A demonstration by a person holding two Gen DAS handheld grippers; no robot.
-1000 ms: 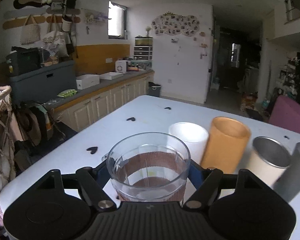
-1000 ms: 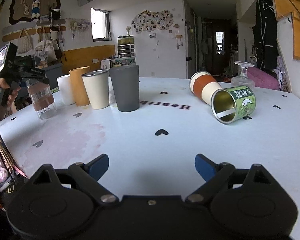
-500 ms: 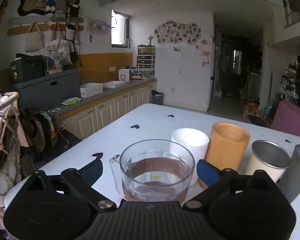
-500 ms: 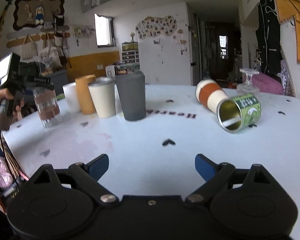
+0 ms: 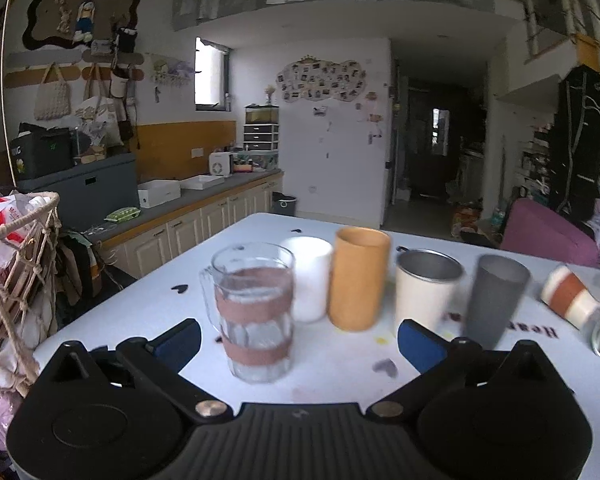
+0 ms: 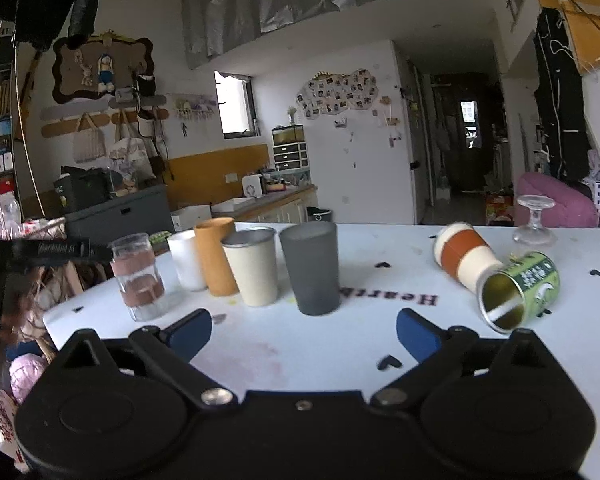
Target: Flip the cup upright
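Observation:
A clear glass mug with a brown band stands upright at the table's left end; it also shows in the right wrist view. My left gripper is open and empty, pulled back just short of the mug. A green can and an orange-and-white cup lie on their sides at the right. An upturned stem glass stands behind them. My right gripper is open and empty over the table's near middle.
A row of upright cups stands beside the mug: white, orange, cream metal, grey. The white table ends close to the mug's left. A rope basket stands past that edge.
My left gripper opened and let go of the glass mug, then drew back from it. The mug now stands free on the table. The right gripper rose slightly.

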